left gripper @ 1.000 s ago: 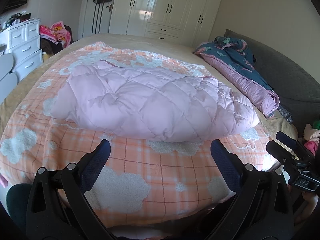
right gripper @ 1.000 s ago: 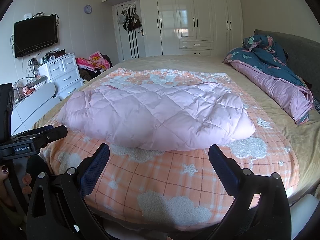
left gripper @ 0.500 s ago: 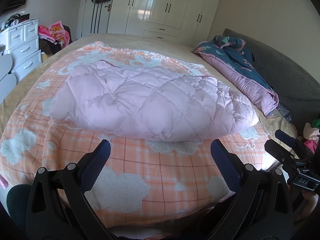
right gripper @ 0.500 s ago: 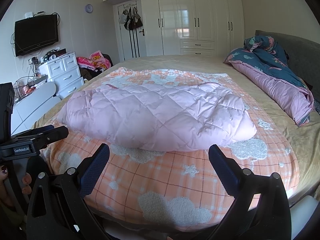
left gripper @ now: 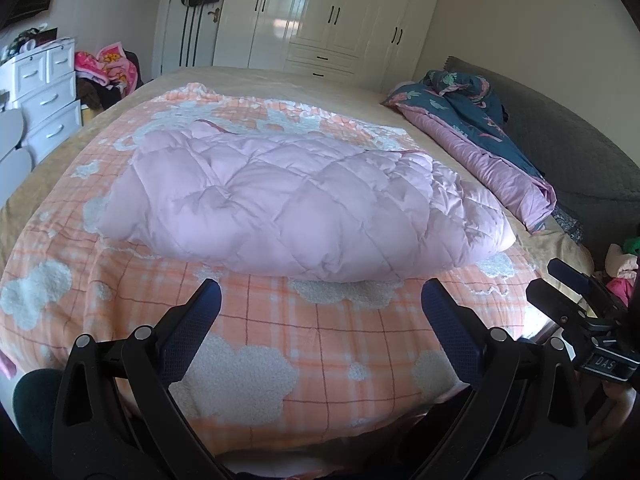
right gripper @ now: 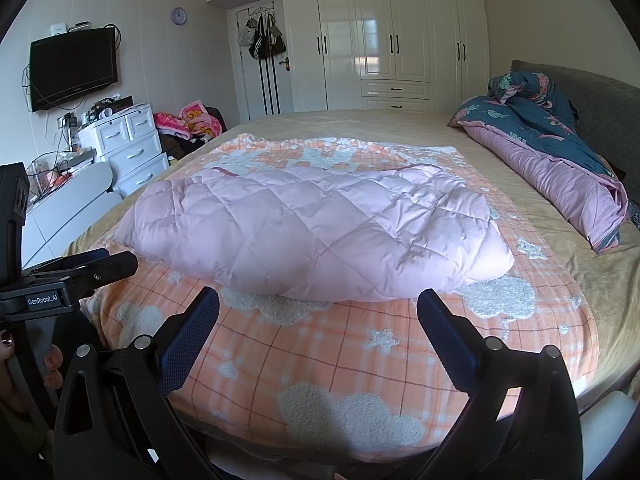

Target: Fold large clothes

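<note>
Jacket [left gripper: 304,204] in quilted pink lying folded on your orange plaid blanket [left gripper: 280,344], your left gripper [left gripper: 320,304] fingers spread wide, your right gripper [right gripper: 318,308] likewise apart, both short of it, touching nothing.

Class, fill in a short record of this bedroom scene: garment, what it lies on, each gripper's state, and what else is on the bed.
garment: pink quilted coat, lying in a puffy heap, not gripped
lies on: orange plaid blanket with white clouds, spread over the bed
left gripper: open, held short of the coat, touching nothing
right gripper: open, held short of the coat, touching nothing
also on bed: blue and pink duvet, bunched along the right side by the grey headboard
beside bed: white drawers on the left
</note>
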Demonstrator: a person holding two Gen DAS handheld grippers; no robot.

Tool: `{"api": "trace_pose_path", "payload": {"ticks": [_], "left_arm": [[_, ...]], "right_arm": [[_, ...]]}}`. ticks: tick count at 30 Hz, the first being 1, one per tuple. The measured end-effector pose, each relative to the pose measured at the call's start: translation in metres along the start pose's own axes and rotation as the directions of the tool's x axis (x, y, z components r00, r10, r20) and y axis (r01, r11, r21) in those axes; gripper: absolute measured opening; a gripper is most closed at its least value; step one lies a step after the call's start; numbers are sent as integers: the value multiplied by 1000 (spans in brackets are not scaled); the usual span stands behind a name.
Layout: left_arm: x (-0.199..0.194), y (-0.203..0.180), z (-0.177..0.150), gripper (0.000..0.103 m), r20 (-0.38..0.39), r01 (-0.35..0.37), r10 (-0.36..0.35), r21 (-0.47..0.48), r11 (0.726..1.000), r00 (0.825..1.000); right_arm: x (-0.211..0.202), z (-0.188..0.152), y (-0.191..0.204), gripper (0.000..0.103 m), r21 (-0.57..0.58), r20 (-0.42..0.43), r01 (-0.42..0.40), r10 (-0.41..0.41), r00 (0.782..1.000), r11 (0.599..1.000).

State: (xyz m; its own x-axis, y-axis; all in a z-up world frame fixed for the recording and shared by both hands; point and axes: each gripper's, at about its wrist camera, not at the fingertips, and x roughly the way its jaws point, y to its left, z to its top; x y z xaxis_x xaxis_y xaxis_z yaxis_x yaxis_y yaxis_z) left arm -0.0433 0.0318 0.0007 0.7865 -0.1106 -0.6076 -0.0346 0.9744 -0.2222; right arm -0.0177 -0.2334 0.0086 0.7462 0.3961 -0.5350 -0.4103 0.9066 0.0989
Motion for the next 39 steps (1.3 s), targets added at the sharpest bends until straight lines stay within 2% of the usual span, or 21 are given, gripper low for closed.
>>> {"api": "trace_pose_path", "payload": {"ticks": [13, 20, 22, 24, 26, 31, 34, 37, 39], "left_arm": [[-1, 4, -1, 94, -4, 12, -12, -7, 1000, 1000], [-3, 14, -1, 94, -19, 62, -63, -44, 997, 998], [-4, 14, -1, 94, -22, 44, -45, -39, 998, 999], [-4, 14, -1, 94, -18, -23, 22, -27, 999, 1000], [-3, 13, -2, 94, -24, -53, 53, -17, 998, 998], [-2, 15, -6, 94, -17, -70, 70, -3, 998, 997], [5, 30, -2, 94, -52, -80, 77, -59, 995, 996], [15, 66, 8, 94, -103, -113, 100, -137, 984, 990], [19, 107, 23, 94, -113, -181, 160, -204, 962, 981]], "right_arm": [[1, 0, 0, 99, -2, -4, 4, -4, 1000, 1000], [0, -1, -3, 99, -8, -10, 30, -30, 1000, 1000], [-1, -2, -5, 99, -8, -11, 33, -33, 999, 999], [0, -2, -6, 99, -10, -14, 39, -39, 999, 999], [-1, -1, -8, 99, -8, -14, 44, -44, 999, 999], [-4, -1, -16, 99, 5, -10, 58, -58, 998, 998], [-9, -3, -38, 99, 52, -5, 81, -81, 997, 995], [-17, -11, -89, 99, 170, -11, 166, -166, 986, 971], [-24, -27, -145, 99, 244, -45, 320, -319, 947, 915]]}}
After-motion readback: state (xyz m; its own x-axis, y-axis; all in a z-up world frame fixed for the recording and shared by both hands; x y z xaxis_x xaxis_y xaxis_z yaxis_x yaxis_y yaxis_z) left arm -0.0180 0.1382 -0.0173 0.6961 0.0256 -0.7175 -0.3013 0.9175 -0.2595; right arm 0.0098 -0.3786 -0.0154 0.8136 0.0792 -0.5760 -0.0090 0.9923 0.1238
